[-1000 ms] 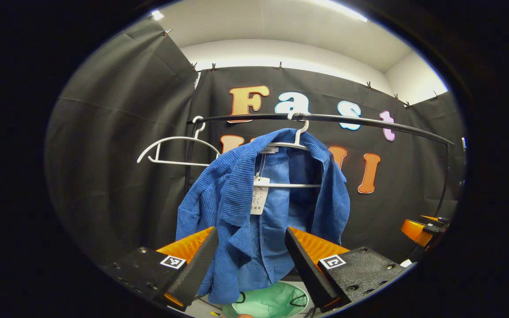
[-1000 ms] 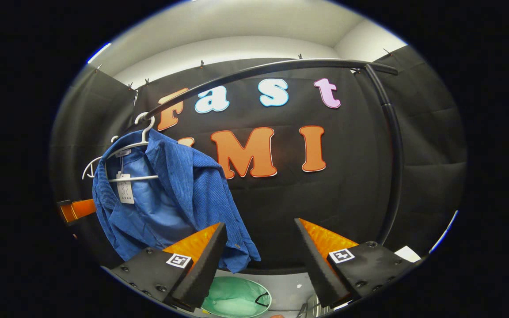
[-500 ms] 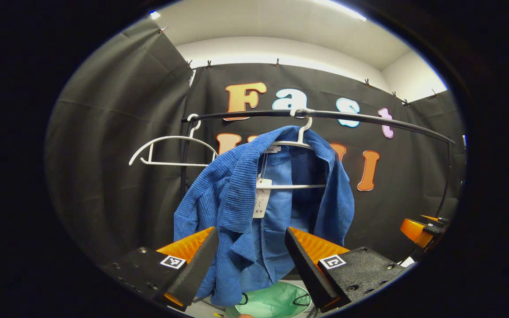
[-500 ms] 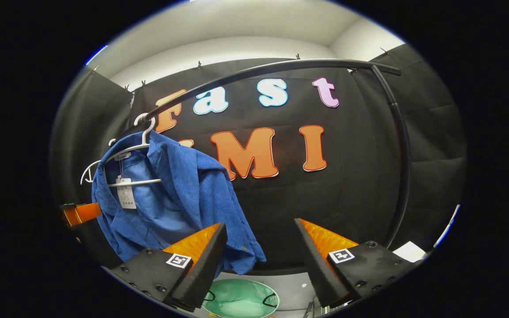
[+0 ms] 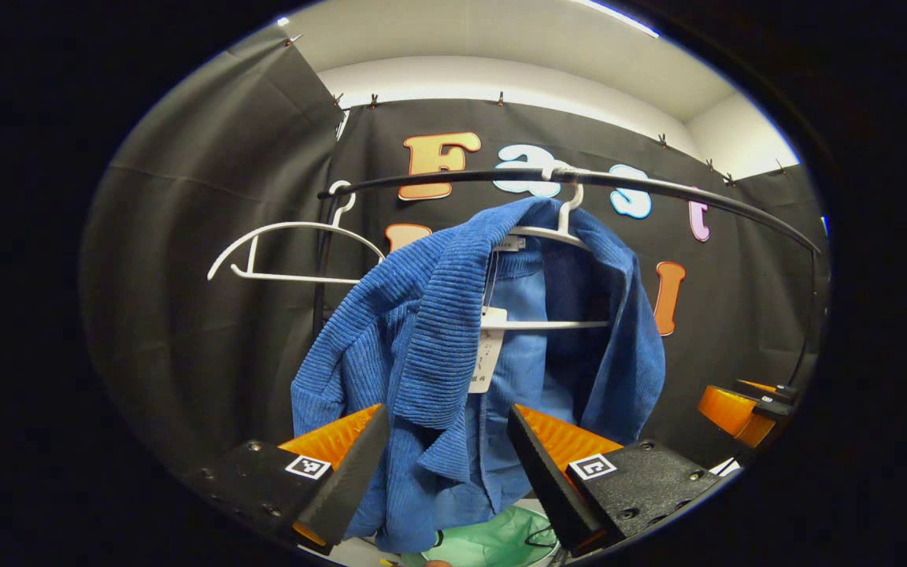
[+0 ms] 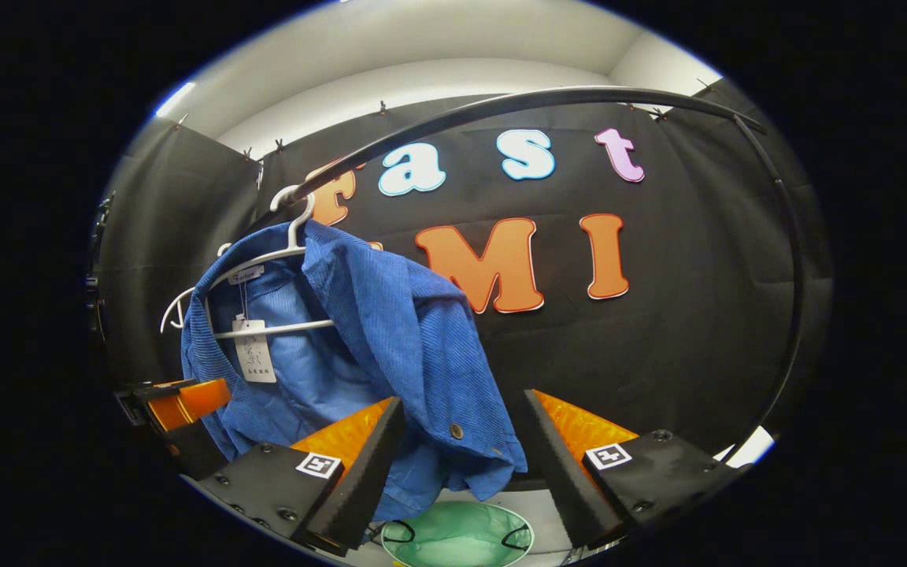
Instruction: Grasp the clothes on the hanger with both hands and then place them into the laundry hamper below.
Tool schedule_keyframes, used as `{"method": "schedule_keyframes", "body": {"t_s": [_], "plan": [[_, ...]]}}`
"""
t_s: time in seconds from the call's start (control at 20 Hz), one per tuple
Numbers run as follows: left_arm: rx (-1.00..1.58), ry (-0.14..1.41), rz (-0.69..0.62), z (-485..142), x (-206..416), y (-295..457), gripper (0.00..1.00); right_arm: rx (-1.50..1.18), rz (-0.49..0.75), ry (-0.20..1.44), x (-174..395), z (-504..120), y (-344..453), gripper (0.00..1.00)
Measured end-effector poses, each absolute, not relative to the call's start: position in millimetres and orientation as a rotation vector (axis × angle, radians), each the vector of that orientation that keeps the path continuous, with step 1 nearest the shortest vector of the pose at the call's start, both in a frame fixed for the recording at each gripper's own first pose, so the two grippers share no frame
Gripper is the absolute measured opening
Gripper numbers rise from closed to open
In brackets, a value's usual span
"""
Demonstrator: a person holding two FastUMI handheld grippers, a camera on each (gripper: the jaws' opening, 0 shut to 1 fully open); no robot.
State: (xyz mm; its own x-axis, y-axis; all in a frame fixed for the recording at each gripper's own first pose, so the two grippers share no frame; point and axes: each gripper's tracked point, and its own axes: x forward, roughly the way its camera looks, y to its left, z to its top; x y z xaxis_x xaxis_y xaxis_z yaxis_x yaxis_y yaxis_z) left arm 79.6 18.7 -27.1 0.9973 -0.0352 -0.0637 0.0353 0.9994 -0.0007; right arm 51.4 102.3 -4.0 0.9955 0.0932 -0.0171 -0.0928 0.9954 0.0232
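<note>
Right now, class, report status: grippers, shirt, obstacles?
Left gripper open, right gripper open, both at the shirt's hem. Blue shirt on its hanger. Hamper below, nothing blocking.

Blue shirt [image 5: 430, 339]: ribbed, corduroy-like cloth, matt, with a smoother lighter lining seen inside; a small round metal-looking snap is seen on its hem in the right gripper view. White tag [image 5: 487, 350]: paper. Hanger [image 5: 556, 236]: smooth white plastic, slightly glossy, as is the empty hanger [image 5: 288, 252]. Rail [image 6: 548, 98]: smooth, dark, faint sheen, metal-looking. Laundry hamper [image 6: 457, 535]: thin pale green cloth, lightly sheened. Booth wall [image 5: 209, 260]: matt black cloth.
</note>
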Motion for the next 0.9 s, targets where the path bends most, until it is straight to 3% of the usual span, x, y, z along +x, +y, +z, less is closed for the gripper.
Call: {"method": "schedule_keyframes", "body": {"t_s": [0.2,0.55,0.6,0.65,0.75,0.8,0.9], "plan": [[0.000,0.076,-0.025,-35,98,22,0.92,0.008,0.121,0.025,68,-3,126,0.98],[0.003,0.069,0.021,-38,121,37,0.99,0.022,0.169,0.026,98,-5,162,0.97],[0.000,0.066,0.021,-37,123,37,0.95,0.024,0.170,0.021,101,-4,165,0.93],[0.001,0.065,0.023,-36,124,39,0.94,0.022,0.170,0.019,106,-4,169,0.97],[0.009,0.067,0.023,-37,128,40,0.92,0.000,0.172,0.015,114,-4,176,0.93],[0.009,0.066,0.021,-36,130,40,0.87,-0.014,0.172,0.007,116,-3,179,0.97],[0.005,0.064,0.014,-36,130,41,0.81,-0.030,0.160,-0.001,123,-3,182,0.97]]}}
